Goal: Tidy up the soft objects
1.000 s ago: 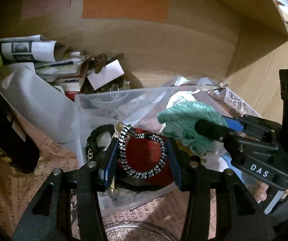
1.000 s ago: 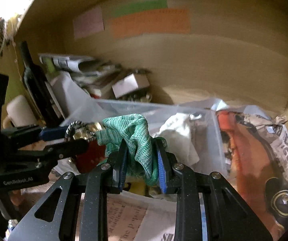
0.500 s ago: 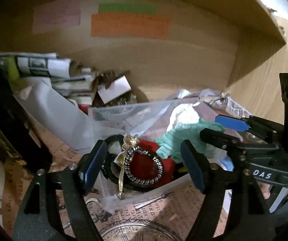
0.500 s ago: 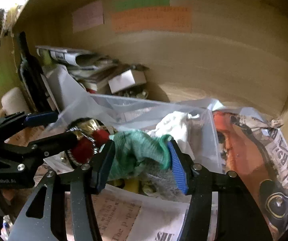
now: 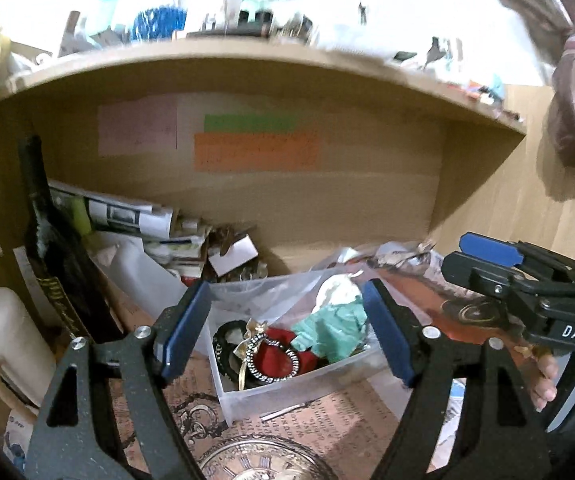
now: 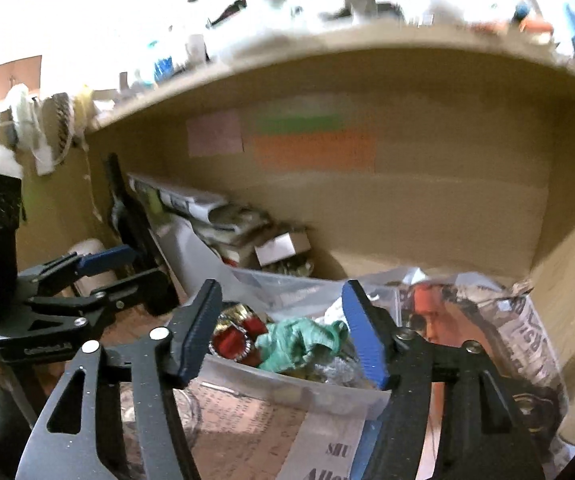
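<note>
A clear plastic bin [image 5: 287,390] stands on the shelf floor under a wooden shelf. In it lie a green cloth [image 5: 335,330], a red soft piece ringed by a black-and-white cord [image 5: 275,360] and a white cloth [image 5: 337,290]. My left gripper [image 5: 287,334] is open and empty, pulled back in front of the bin. My right gripper [image 6: 283,332] is open and empty too, short of the green cloth [image 6: 299,342] and the bin [image 6: 287,388]. Each gripper shows in the other's view, the right one [image 5: 487,264] at the right, the left one [image 6: 119,268] at the left.
Rolled newspapers and boxes [image 5: 147,224] pile up at the back left. A dark bottle [image 5: 55,264] and a white cylinder [image 5: 11,336] stand at the left. A crumpled orange printed bag [image 6: 487,332] lies right of the bin. Printed paper [image 5: 327,420] lines the shelf floor.
Both grippers opened, letting go of the corded red piece and the green cloth, which now lie in the bin. Both grippers then pulled back and away from the bin.
</note>
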A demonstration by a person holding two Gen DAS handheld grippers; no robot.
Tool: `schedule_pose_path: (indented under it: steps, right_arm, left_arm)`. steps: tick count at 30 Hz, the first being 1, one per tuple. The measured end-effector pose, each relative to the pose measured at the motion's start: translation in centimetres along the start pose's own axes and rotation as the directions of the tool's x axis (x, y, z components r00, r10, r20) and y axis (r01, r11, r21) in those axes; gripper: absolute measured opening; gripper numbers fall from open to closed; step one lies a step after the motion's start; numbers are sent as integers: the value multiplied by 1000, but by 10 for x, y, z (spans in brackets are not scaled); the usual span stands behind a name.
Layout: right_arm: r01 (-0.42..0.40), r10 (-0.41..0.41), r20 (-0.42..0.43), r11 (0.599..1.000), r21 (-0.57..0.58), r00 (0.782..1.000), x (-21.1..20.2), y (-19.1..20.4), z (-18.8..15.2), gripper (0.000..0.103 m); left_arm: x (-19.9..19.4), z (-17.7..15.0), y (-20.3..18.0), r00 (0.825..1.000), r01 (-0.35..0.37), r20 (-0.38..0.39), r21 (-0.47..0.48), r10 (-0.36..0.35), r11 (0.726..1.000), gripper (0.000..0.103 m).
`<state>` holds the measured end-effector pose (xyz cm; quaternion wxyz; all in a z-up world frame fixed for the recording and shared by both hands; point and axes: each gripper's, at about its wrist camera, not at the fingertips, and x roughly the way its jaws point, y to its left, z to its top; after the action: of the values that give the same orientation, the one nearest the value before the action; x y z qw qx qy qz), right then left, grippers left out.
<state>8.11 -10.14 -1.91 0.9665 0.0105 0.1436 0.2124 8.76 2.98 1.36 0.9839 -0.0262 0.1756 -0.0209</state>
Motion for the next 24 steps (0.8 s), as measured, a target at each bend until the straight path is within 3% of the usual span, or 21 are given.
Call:
schedule_pose_path:
  steps: [3, 13, 24]
  right_arm:
    - [3, -3, 34, 1000, -10, 999, -14, 5, 1, 63]
    - [0, 0, 95, 1000, -6, 996, -44, 13, -3, 83]
    - [4, -5, 123, 1000, 13, 992, -59, 13, -9, 100]
  left_arm:
    - [-13, 1, -4, 999, -1, 32, 1, 1, 1000, 85]
    - [-45, -3, -13, 995, -8, 95, -3, 8, 1000, 102]
    - [-54, -6, -16, 994, -12, 105, -2, 12, 1000, 103]
